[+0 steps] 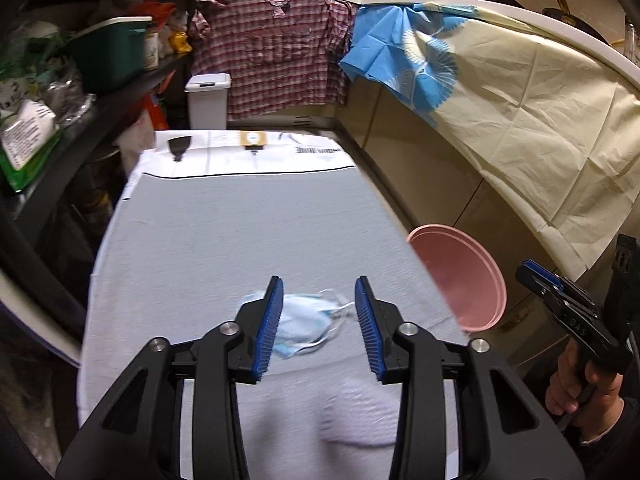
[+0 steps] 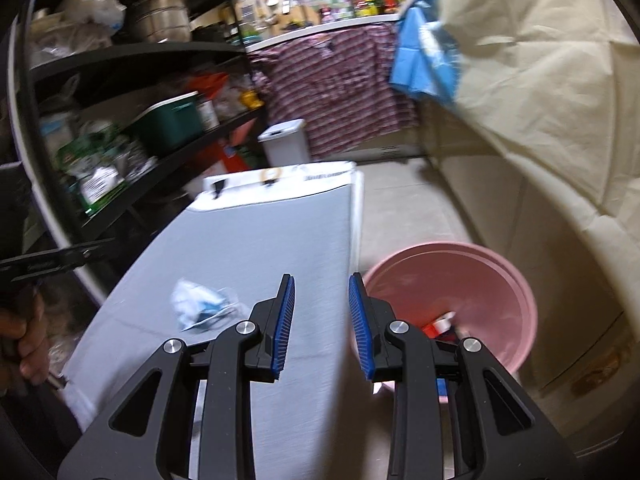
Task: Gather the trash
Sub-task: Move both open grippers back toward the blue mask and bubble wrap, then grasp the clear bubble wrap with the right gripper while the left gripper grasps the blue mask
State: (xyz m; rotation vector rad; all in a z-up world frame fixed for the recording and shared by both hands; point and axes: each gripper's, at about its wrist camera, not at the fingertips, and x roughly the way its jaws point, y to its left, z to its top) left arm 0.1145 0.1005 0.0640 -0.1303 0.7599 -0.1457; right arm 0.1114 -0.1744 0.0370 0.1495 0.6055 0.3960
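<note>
A crumpled pale-blue face mask [image 1: 308,324] lies on the grey cloth-covered table [image 1: 240,232]. My left gripper [image 1: 319,280] hovers just above it, open; the mask shows in the gap between the blue pads [image 1: 268,320] without being pinched. In the right wrist view the same mask [image 2: 200,304] sits left of my right gripper [image 2: 321,278], which is open and empty over the table's right edge. A pink basin [image 2: 480,280] stands on the floor beside the table, with red-and-white trash [image 2: 440,326] inside it. The right gripper [image 1: 532,276] also shows at the right, near the basin [image 1: 460,280].
A black shelf rack [image 2: 140,60] packed with goods lines the left side. A white lidded bin [image 1: 208,100] stands beyond the table's far end, below a checked cloth [image 1: 272,52]. Cream and blue cloth [image 1: 520,100] drapes the counter on the right. A hand [image 1: 576,384] grips the right tool.
</note>
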